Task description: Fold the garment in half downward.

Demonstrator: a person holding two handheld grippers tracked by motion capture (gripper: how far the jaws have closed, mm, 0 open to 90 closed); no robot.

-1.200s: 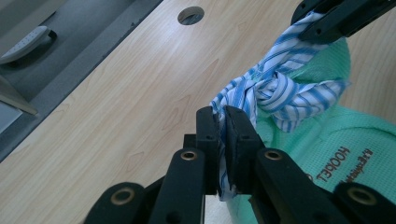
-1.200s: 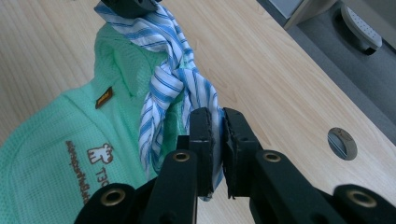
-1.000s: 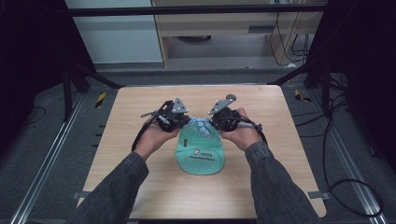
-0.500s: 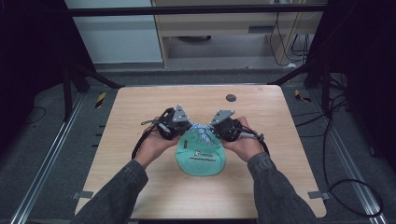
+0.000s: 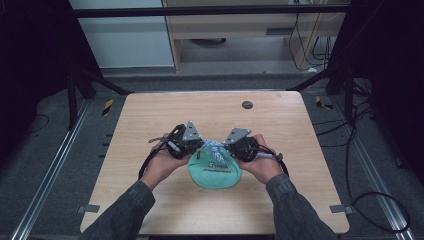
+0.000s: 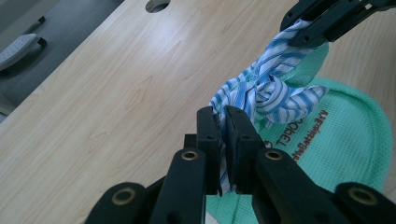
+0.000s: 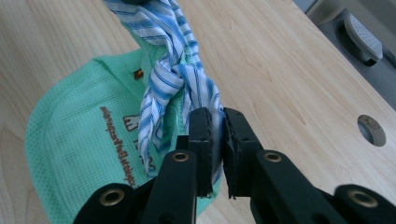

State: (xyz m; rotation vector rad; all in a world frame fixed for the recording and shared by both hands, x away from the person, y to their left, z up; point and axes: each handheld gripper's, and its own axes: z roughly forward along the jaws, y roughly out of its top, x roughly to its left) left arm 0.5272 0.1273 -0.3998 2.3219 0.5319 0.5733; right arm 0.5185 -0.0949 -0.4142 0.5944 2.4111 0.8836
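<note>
A green waffle-weave cloth bag (image 5: 215,175) with printed lettering lies on the wooden table (image 5: 150,115), its mouth tied by a blue-and-white striped band (image 5: 215,151). My left gripper (image 5: 199,146) is shut on one end of the striped band (image 6: 261,93), pinched between its jaws. My right gripper (image 5: 231,149) is shut on the other end of the band (image 7: 173,74). In the left gripper view the right gripper (image 6: 322,21) shows at top right, clamped on the stripes above the green bag (image 6: 336,154). The green bag (image 7: 79,149) sits left of my right jaws.
A round cable hole (image 5: 247,104) sits near the table's far edge, shown too as the hole (image 7: 372,130) and the hole (image 6: 157,4). Bare wood spreads to the left and far side. Floor rails and cables run beside the table.
Both hands have drawn toward the near edge with the bag, and the two grippers stay close together on the striped band.
</note>
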